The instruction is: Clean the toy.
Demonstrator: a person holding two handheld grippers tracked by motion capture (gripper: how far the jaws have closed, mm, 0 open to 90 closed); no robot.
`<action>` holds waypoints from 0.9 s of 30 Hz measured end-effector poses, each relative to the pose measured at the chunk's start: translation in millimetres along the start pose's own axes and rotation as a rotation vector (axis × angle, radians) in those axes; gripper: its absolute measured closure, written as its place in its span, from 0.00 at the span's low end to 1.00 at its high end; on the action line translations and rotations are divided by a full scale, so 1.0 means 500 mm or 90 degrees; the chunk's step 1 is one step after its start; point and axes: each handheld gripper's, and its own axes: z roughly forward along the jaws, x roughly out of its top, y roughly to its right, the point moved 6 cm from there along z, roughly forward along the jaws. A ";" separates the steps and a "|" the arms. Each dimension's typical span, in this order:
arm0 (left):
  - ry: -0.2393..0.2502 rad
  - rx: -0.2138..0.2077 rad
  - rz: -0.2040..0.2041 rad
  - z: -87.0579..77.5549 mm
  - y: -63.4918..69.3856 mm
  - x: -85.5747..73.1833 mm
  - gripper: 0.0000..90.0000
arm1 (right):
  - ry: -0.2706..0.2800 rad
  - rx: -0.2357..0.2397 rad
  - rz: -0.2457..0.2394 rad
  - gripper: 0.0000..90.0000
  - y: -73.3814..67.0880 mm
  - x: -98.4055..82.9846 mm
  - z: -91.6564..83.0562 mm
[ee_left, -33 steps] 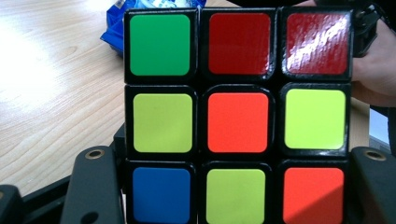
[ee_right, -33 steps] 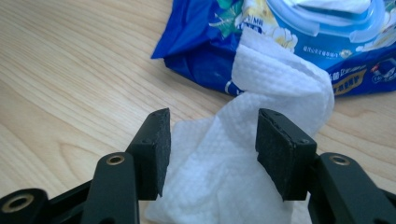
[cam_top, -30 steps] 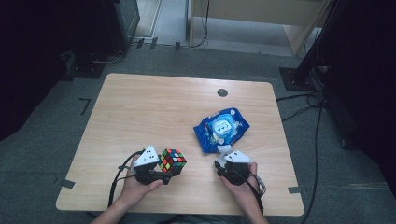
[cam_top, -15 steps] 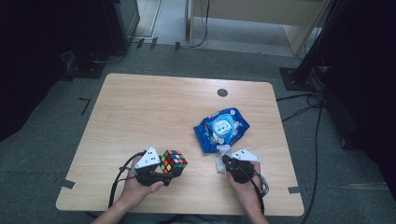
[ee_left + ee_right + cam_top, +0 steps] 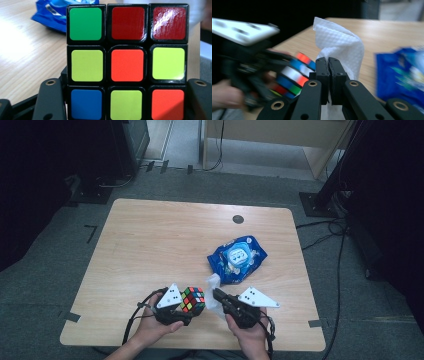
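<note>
Glossy plastic puzzle cube (image 5: 127,62), black-framed, with shiny coloured stickers, one red sticker scuffed. White embossed paper wipe (image 5: 342,50), soft and dimpled. Crinkled, shiny blue plastic wipes pack (image 5: 237,257). Matt black plastic on right gripper (image 5: 329,68). Smooth pale wood-grain table (image 5: 150,240).

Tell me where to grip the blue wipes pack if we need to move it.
Take the blue wipes pack by a crimped end edge, probably its far-right one, coming in low from the right. It lies flat, and the soft film edges are thin enough to pinch; the hard lid on top offers the jaws little.
</note>
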 end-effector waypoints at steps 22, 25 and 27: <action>0.025 0.000 0.060 -0.004 0.037 0.012 0.38 | -0.023 0.028 0.029 0.97 -0.003 -0.030 0.038; 0.044 -0.002 0.055 -0.014 0.033 0.017 0.38 | -0.053 0.000 0.025 0.97 0.019 -0.044 0.045; 0.049 0.000 0.051 -0.021 0.026 0.020 0.38 | -0.088 -0.050 0.023 0.97 0.055 -0.069 0.055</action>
